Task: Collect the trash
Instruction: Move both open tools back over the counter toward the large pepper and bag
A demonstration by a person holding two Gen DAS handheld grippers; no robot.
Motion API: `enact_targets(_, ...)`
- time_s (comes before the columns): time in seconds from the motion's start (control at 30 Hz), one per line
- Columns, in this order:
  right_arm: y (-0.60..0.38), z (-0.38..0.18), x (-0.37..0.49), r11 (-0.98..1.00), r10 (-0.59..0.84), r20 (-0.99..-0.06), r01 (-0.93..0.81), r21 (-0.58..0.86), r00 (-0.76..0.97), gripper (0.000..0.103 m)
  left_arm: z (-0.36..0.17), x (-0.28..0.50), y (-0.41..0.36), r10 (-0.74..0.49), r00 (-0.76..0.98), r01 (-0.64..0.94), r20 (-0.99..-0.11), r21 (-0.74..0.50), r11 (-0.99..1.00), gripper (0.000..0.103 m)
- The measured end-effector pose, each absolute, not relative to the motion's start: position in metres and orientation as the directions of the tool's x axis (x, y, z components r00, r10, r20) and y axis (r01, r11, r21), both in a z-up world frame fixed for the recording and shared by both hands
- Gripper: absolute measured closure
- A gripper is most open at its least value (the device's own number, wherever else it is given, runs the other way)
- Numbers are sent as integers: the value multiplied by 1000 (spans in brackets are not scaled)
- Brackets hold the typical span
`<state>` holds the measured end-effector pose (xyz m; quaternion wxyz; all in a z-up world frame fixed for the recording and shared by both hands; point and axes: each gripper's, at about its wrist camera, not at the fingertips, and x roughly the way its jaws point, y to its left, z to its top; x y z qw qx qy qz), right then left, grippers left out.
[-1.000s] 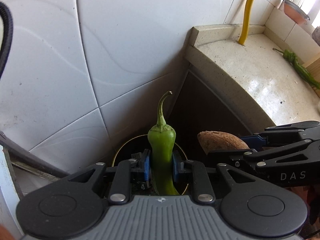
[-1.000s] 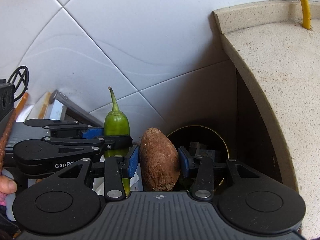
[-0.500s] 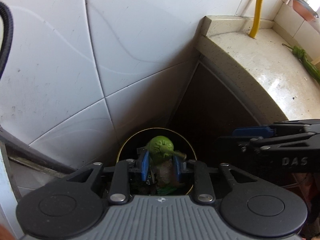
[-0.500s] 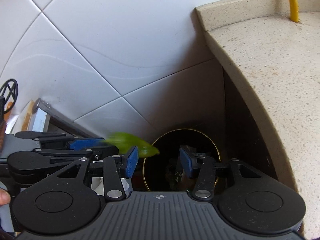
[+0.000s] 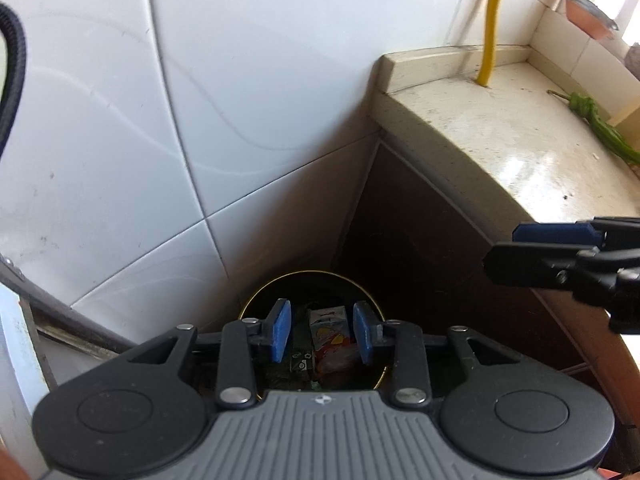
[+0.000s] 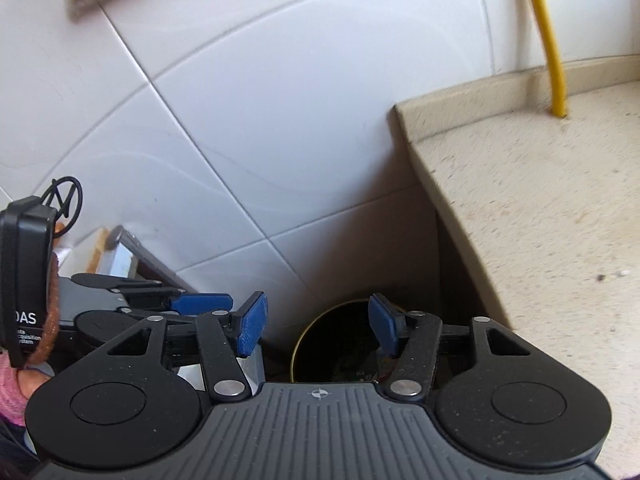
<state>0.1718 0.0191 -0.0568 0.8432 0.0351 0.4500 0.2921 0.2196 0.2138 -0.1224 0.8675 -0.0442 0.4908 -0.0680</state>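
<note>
A round dark trash bin point(image 5: 310, 274) with a gold rim stands on the floor in the corner between the tiled wall and the counter. My left gripper point(image 5: 321, 332) hangs open right above its mouth, nothing between the blue pads. A printed carton point(image 5: 329, 326) and dark scraps lie inside. My right gripper point(image 5: 520, 250) juts in from the right, higher up. In the right wrist view the right gripper point(image 6: 318, 328) is open and empty over the bin point(image 6: 298, 340), with the left gripper point(image 6: 200, 298) beside it at left.
A speckled stone counter point(image 5: 520, 152) rises right of the bin, with a green vegetable point(image 5: 600, 128) lying on it and a yellow hose point(image 5: 491, 20) at its back. White wall tiles point(image 6: 240, 120) stand behind. A hand in a pink sleeve point(image 6: 14, 390) shows at bottom left.
Both grippers opened. The green chili left the left gripper and the brown sweet potato left the right gripper, both falling toward the bin. The right gripper has drawn up and back.
</note>
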Motion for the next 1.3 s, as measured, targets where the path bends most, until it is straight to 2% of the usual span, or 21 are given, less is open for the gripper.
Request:
enact_targets(0.3,-28,-45,153,849,518,-706,-396,351,484,33,-96,205,188,-158,548,139,-821,-97,985,64)
enact_targets(0.7,-109,-27,142,884,464,-654,-264,386,597,19,-64,206,123,-184,585,259,-790,-33,965,51)
enact_targets(1.0,-192,-12,128,912,355,-639,-104,397,682,17,-40,216,51,-226,611,366,-759,18,930,35)
enact_targets(1.3,-275,-3,116,925,223,-659,59,377,718,15,-38,229,-20,-288,584,441,-759,-2,897,27)
